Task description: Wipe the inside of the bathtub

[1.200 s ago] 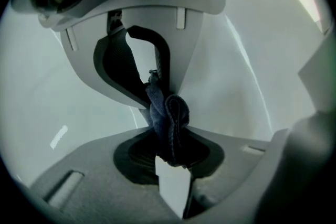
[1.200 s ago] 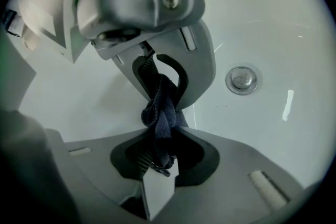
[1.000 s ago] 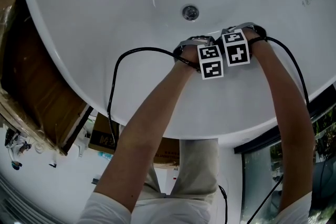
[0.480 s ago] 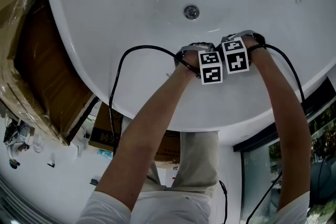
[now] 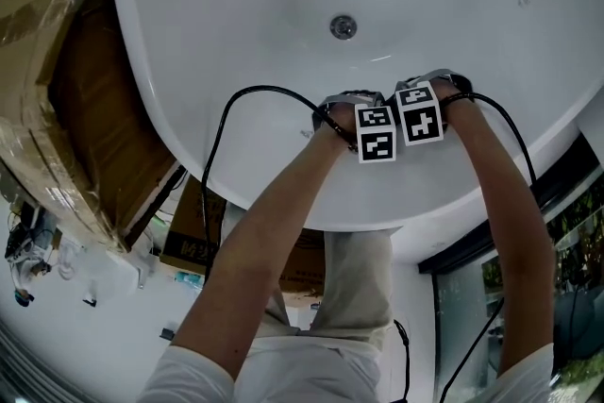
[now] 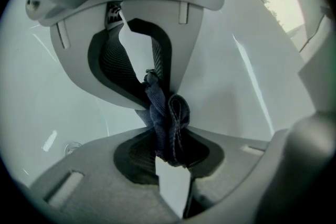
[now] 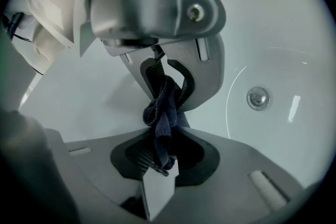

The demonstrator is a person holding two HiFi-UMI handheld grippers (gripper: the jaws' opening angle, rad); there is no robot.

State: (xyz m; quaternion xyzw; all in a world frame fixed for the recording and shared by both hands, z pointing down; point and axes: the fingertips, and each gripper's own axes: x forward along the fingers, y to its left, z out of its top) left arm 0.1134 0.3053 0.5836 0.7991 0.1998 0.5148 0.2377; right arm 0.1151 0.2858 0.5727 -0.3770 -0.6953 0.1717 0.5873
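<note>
A white bathtub (image 5: 283, 33) fills the head view, with its round metal drain (image 5: 343, 26) near the middle. Both grippers are held side by side low on the near inner wall. My left gripper (image 5: 354, 104) is shut on a bunched dark blue cloth (image 6: 167, 123). My right gripper (image 5: 434, 82) is shut on the same kind of dark blue cloth (image 7: 164, 113). In the head view the cloth is hidden under the grippers and hands. The drain (image 7: 258, 97) lies to the right of the right gripper's jaws.
A brown wooden panel wrapped in plastic (image 5: 66, 109) stands along the tub's left side. Cardboard boxes (image 5: 193, 236) sit on the floor below the tub rim. Black cables (image 5: 222, 123) run from the grippers over the rim. A dark window frame (image 5: 510, 241) is at lower right.
The head view has shifted so the tub and wooden panel sit further right and down. Both grippers stay together on the near wall, slightly lower in frame, still holding the cloth.
</note>
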